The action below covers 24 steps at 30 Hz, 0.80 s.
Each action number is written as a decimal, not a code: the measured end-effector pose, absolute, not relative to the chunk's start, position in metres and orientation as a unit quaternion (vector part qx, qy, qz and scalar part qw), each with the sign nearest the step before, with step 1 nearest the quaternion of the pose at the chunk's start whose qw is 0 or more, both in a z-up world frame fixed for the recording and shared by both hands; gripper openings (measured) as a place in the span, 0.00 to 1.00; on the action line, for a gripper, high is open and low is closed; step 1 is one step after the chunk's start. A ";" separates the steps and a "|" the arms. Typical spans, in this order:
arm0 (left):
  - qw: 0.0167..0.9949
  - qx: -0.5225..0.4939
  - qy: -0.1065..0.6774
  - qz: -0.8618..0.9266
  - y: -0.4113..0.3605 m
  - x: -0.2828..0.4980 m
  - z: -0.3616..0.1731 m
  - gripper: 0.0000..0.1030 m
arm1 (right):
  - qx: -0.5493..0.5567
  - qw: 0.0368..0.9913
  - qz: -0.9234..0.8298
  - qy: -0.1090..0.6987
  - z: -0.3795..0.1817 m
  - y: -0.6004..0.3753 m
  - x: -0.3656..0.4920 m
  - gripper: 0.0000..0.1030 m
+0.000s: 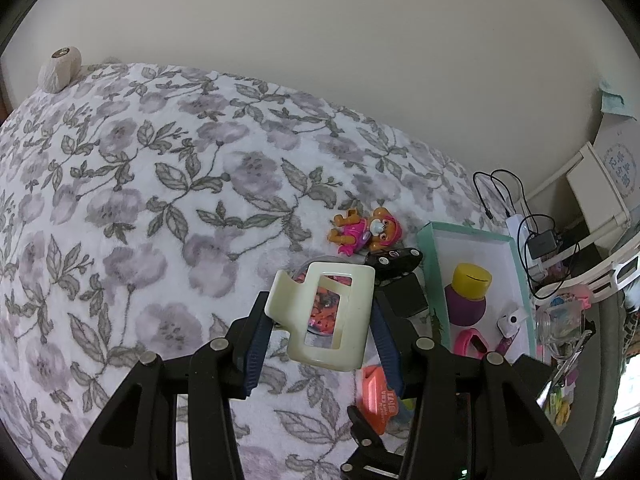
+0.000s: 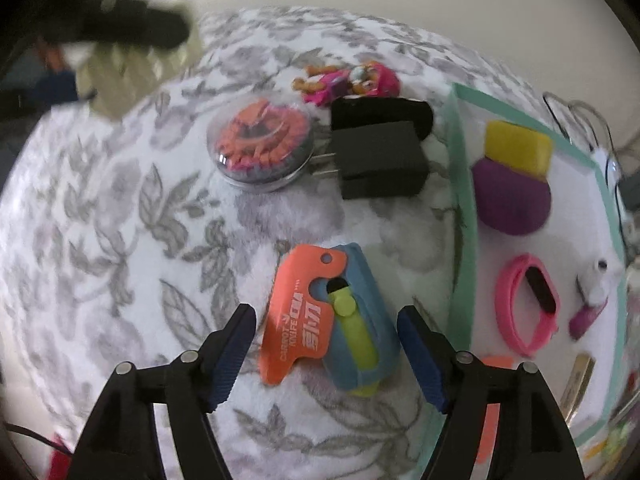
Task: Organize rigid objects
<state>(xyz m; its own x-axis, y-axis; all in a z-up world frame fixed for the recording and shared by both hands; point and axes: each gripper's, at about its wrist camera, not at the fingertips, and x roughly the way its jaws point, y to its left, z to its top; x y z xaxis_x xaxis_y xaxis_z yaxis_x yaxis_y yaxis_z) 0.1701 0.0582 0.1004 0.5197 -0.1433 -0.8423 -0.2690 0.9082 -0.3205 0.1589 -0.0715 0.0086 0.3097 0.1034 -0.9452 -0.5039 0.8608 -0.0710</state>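
Observation:
My left gripper is shut on a cream plastic holder and holds it above the floral blanket; the holder also shows blurred at top left in the right wrist view. My right gripper is open, its fingers either side of an orange carrot knife and a blue and lime cutter lying on the blanket. A mint-edged tray at the right holds a purple and yellow bottle, a pink band and a small white toy.
A round clear case of orange beads, a black plug adapter, a black car key and an orange and pink pup figure lie left of the tray. Cables and shelves stand beyond the bed's right edge.

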 end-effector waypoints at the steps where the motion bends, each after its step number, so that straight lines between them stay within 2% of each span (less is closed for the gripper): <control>1: 0.845 -0.213 0.489 0.037 0.059 0.170 0.100 0.49 | -0.183 0.788 0.194 0.555 0.007 -0.071 0.158 0.74; 3: 0.845 -0.215 0.489 0.037 0.060 0.170 0.099 0.49 | -0.164 0.789 0.192 0.560 0.008 -0.076 0.160 0.68; 24: 0.846 -0.211 0.488 0.034 0.058 0.170 0.101 0.49 | -0.118 0.783 0.206 0.575 0.024 -0.099 0.169 0.67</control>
